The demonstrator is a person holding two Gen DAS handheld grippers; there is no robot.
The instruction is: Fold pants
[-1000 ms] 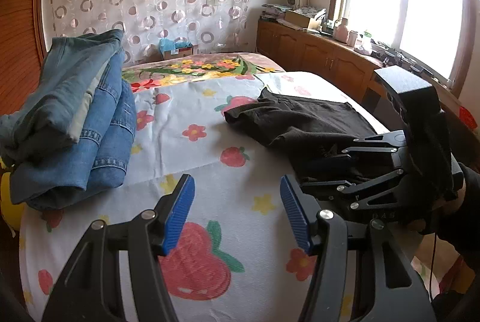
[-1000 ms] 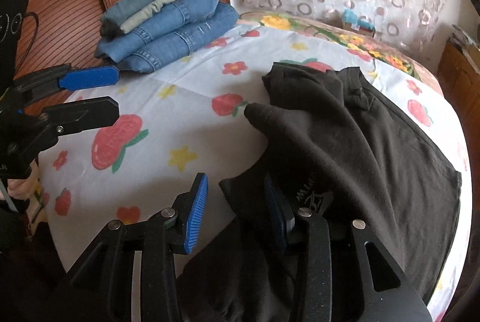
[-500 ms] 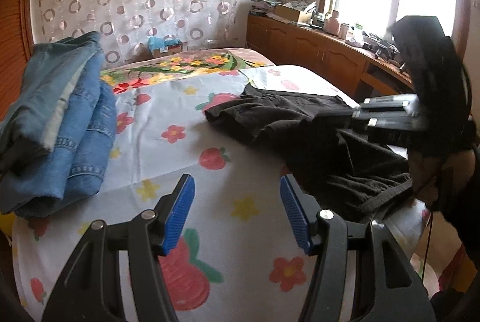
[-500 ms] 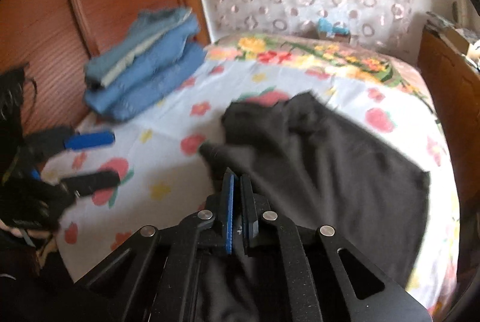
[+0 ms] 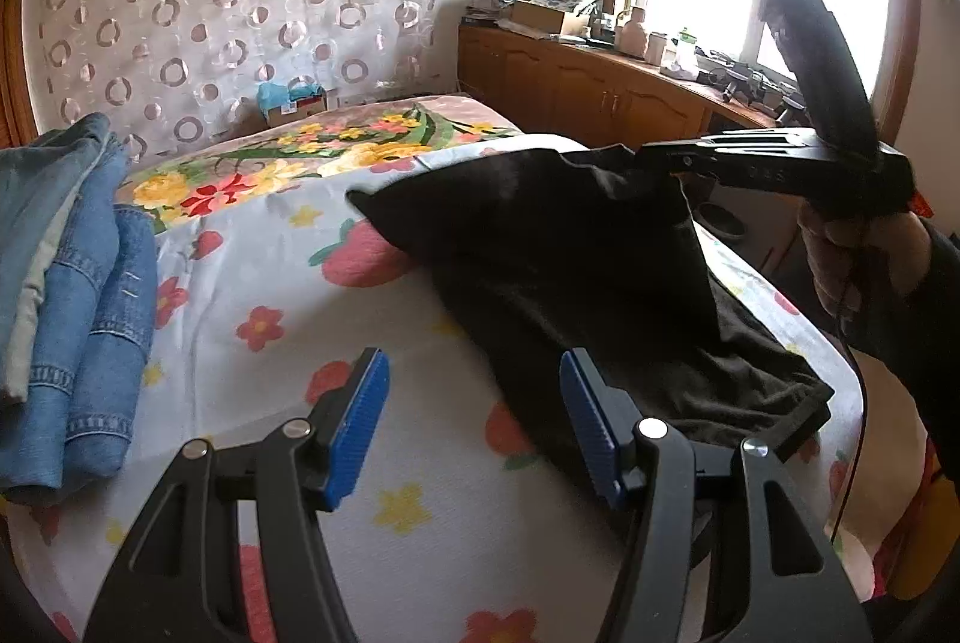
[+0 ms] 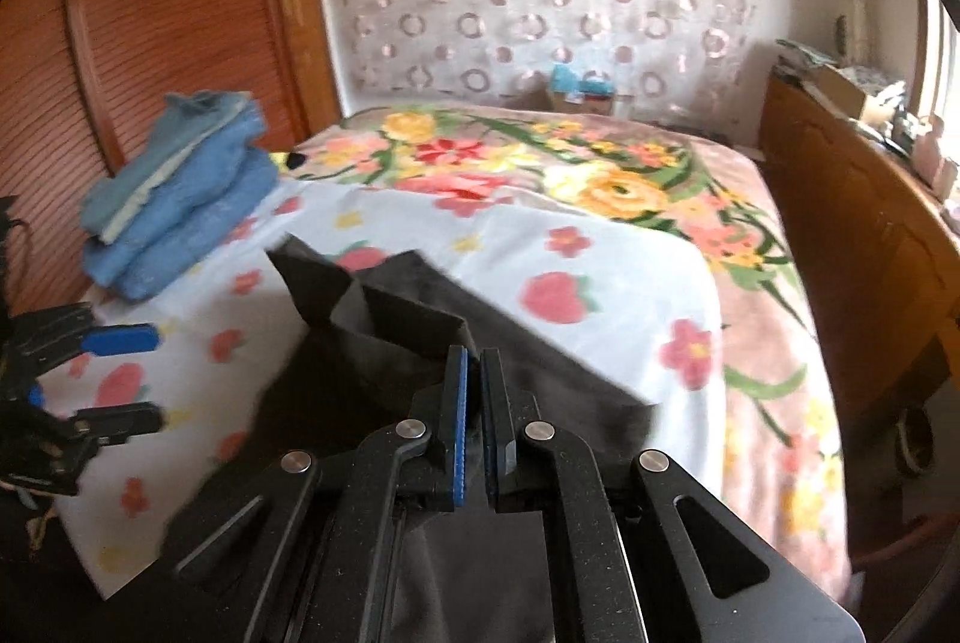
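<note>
Black cloth fills the right of my left-hand view: the pants (image 5: 600,271) lie on the bed (image 5: 252,283), one edge lifted like a tent because my right fingers (image 5: 645,158) have pinched it and raised it clear of the sheet. My left fingers (image 5: 474,427) stand parted with nothing between them, low beside the near hem, ready, I judge, to take a second corner. The folded jeans (image 5: 72,295) sit well apart at the bed's left side, out of the way. From my right-hand view, the right fingers (image 6: 474,424) are clenched on the pants (image 6: 420,319); blur hides which edge I hold, perhaps the waistband.
</note>
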